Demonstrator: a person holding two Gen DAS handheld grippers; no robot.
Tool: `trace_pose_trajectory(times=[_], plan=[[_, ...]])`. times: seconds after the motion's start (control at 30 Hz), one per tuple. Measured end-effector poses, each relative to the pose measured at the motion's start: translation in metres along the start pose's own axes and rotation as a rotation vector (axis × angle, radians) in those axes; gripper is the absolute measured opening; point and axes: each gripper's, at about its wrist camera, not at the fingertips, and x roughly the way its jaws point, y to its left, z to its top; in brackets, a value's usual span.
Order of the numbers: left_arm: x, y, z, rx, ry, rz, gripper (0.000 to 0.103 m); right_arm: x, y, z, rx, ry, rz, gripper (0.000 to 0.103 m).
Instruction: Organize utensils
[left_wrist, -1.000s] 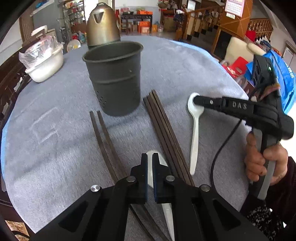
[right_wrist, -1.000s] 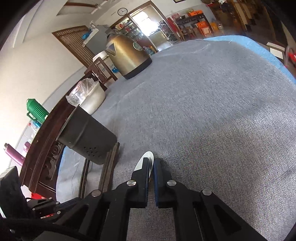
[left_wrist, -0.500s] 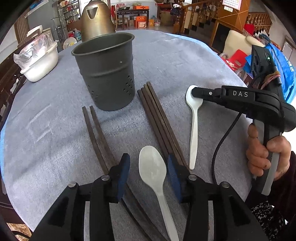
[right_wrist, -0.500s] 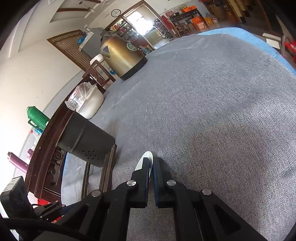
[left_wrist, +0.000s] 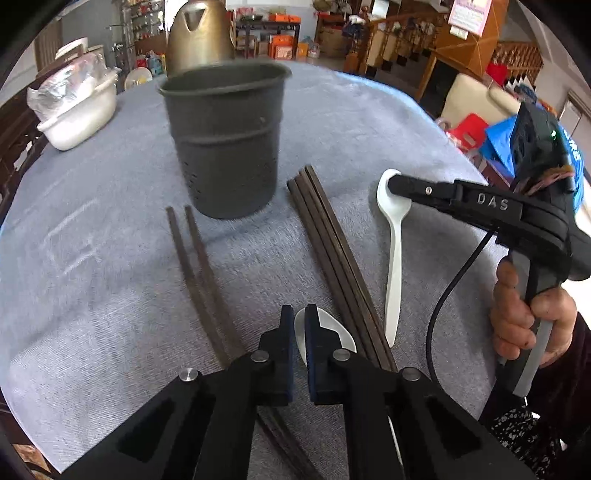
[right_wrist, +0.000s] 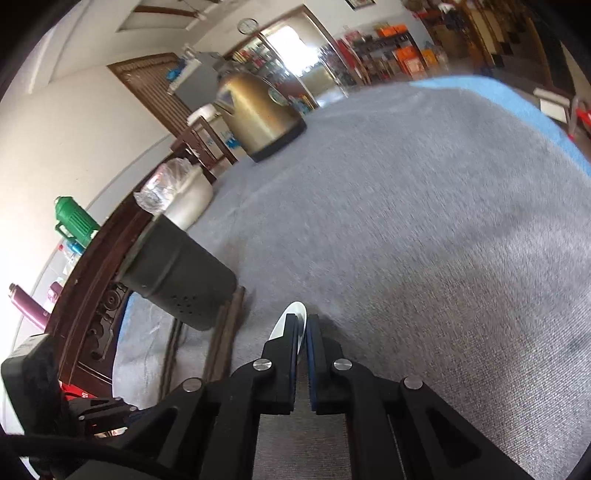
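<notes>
A dark grey utensil holder (left_wrist: 225, 144) stands upright on the grey tablecloth; it also shows in the right wrist view (right_wrist: 177, 284). My left gripper (left_wrist: 300, 325) is shut on the bowl of a white spoon (left_wrist: 332, 328). My right gripper (right_wrist: 301, 325) is shut on the bowl of a second white spoon (right_wrist: 295, 314), whose handle (left_wrist: 393, 280) lies on the cloth. A bundle of dark chopsticks (left_wrist: 332, 254) lies between the two spoons. A loose pair of chopsticks (left_wrist: 195, 266) lies to the left.
A brass kettle (left_wrist: 199, 37) stands behind the holder. A white bowl with a plastic bag (left_wrist: 74, 110) sits at the far left. The round table's edge (left_wrist: 458, 147) curves close on the right. A hand (left_wrist: 532, 325) holds the right gripper's handle.
My left gripper was shut, opened around the near spoon's bowl, and has now shut on it. My right gripper has stayed shut on the far spoon.
</notes>
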Motion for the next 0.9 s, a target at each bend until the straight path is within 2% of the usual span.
trace_pose_trajectory(times=[0.1, 0.27, 0.37, 0.43, 0.47, 0.53, 0.63, 0.7, 0.77, 0.83, 0.9], plan=[[-0.016, 0.005, -0.003, 0.001, -0.039, -0.004, 0.006, -0.002, 0.004, 0.0, 0.009, -0.003, 0.009, 0.004], [-0.038, 0.014, -0.008, -0.012, -0.082, -0.018, 0.006, -0.021, 0.019, 0.007, -0.012, -0.06, 0.028, 0.004], [-0.038, 0.01, -0.013, 0.017, -0.043, -0.035, 0.007, -0.026, 0.023, 0.009, -0.024, -0.06, 0.015, 0.004], [-0.034, 0.006, -0.016, 0.025, -0.013, -0.05, 0.014, -0.029, 0.021, 0.007, -0.021, -0.062, 0.015, 0.004], [-0.031, 0.003, -0.018, 0.027, 0.002, -0.055, 0.026, -0.028, 0.02, 0.006, -0.02, -0.055, 0.009, 0.004], [-0.024, -0.003, -0.017, 0.014, 0.035, -0.064, 0.037, -0.023, 0.014, 0.003, 0.002, -0.013, -0.018, 0.006], [-0.017, -0.008, -0.015, 0.02, 0.065, -0.054, 0.039, -0.016, 0.0, 0.004, 0.075, 0.084, -0.034, 0.008], [-0.012, -0.007, -0.012, 0.007, 0.087, -0.045, 0.039, -0.011, -0.002, 0.008, 0.096, 0.147, -0.079, 0.01], [-0.008, -0.006, -0.011, -0.002, 0.101, -0.044, 0.04, -0.007, 0.002, 0.013, 0.102, 0.192, -0.099, 0.014], [-0.008, -0.006, -0.008, -0.007, 0.098, -0.043, 0.04, -0.001, 0.008, 0.016, 0.09, 0.242, -0.136, 0.025], [-0.006, -0.005, -0.005, -0.01, 0.1, -0.041, 0.04, 0.007, 0.015, 0.018, 0.086, 0.286, -0.174, 0.025]])
